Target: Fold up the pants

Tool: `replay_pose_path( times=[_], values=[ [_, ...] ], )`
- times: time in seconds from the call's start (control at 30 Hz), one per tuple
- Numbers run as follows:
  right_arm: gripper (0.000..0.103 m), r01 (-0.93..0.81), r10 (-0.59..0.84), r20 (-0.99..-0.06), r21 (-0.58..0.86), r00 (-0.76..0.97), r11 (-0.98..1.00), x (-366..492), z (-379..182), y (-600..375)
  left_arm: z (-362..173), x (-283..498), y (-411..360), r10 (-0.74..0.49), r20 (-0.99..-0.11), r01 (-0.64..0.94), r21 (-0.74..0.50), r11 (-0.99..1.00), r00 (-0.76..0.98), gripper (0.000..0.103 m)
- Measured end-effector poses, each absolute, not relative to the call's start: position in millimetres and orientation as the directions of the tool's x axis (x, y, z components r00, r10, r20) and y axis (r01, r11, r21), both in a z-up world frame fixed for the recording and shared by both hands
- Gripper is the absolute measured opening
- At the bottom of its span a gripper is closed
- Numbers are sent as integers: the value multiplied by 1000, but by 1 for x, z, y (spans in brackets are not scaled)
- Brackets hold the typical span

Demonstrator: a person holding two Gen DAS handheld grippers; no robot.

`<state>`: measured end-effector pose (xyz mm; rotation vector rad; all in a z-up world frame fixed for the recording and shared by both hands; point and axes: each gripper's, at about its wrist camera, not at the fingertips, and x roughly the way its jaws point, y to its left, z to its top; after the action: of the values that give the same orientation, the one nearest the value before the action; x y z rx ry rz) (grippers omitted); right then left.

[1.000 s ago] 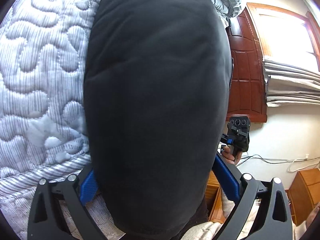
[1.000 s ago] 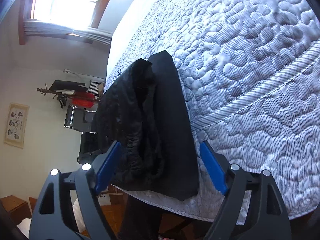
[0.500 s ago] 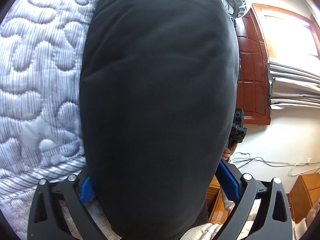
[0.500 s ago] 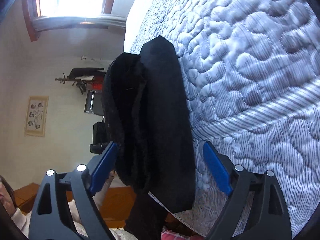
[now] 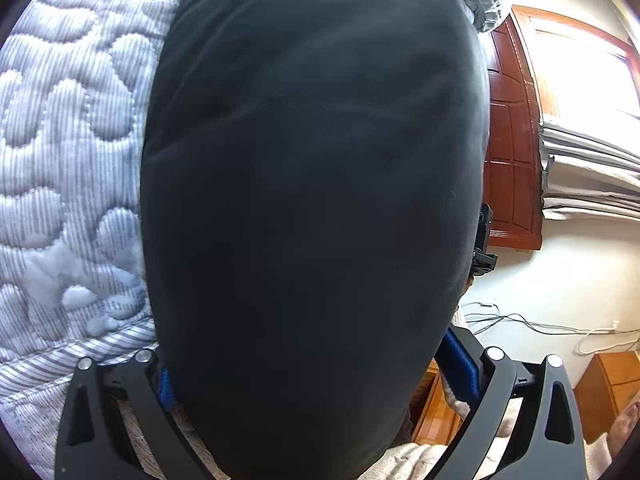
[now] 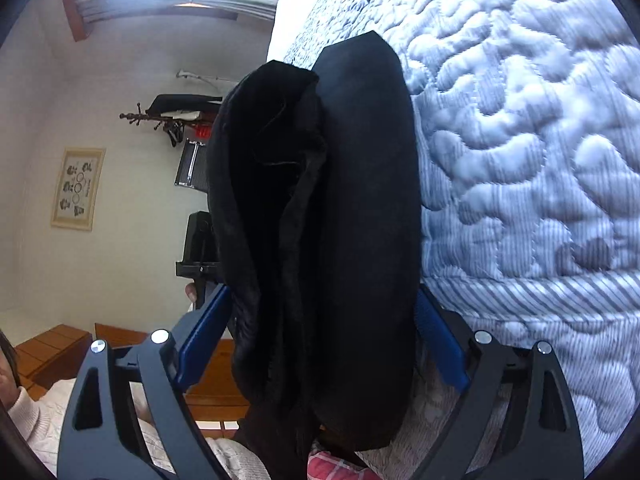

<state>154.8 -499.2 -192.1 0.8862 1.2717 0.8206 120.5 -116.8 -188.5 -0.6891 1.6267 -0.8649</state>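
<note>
The black pants (image 5: 312,184) lie as a thick folded bundle along the edge of the quilted mattress (image 5: 68,168), and fill most of the left wrist view. My left gripper (image 5: 312,364) stands wide around one end of the bundle, with its blue pads (image 5: 460,360) at the bundle's sides. In the right wrist view the pants (image 6: 360,208) show stacked layers, some hanging off the mattress (image 6: 520,140). My right gripper (image 6: 320,324) straddles the opposite end with its jaws opening. The bundle sits between its pads (image 6: 204,332) and looks unsqueezed.
Off the bed's side are a dark wooden door (image 5: 512,140), a bright window with curtains (image 5: 592,152), wall cables (image 5: 520,320) and a wooden cabinet (image 5: 612,380). The other way stand a coat rack (image 6: 172,116), a framed picture (image 6: 78,188) and the person's cream sleeve (image 6: 24,412).
Both grippers have slid further onto the pants from opposite ends, so the bundle looks larger in each view. The right gripper's jaws have widened and it has rolled.
</note>
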Motion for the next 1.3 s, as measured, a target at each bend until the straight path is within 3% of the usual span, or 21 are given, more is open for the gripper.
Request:
replay_pose_path(
  times=[0.37, 0.47, 0.53, 0.63, 0.73, 0.9, 1.3],
  values=[
    [88, -36, 877, -470, 879, 99, 476, 158, -193, -485, -186, 129, -142, -789, -572, -32, -805, 593, -226, 99],
    [77, -31, 870, -480, 874, 110, 486, 154, -190, -487, -181, 128, -147, -791, -575, -31, -804, 593, -209, 99],
    [63, -27, 874, -470, 879, 126, 476, 150, -188, -491, -178, 127, -150, -793, -577, -24, -805, 592, -195, 97],
    [45, -40, 879, -451, 886, 152, 462, 145, -180, -491, -170, 128, -154, -802, -576, -12, -811, 585, -162, 82],
    [38, -63, 875, -453, 881, 170, 469, 139, -173, -496, -163, 126, -155, -811, -567, 4, -820, 573, -143, 66],
    [34, -86, 865, -458, 872, 206, 482, 132, -157, -490, -153, 125, -165, -822, -555, 28, -830, 556, -126, 53],
    [32, -165, 833, -482, 829, 270, 534, 118, -104, -489, -125, 128, -205, -863, -494, 96, -869, 486, -99, 48]
  ],
)
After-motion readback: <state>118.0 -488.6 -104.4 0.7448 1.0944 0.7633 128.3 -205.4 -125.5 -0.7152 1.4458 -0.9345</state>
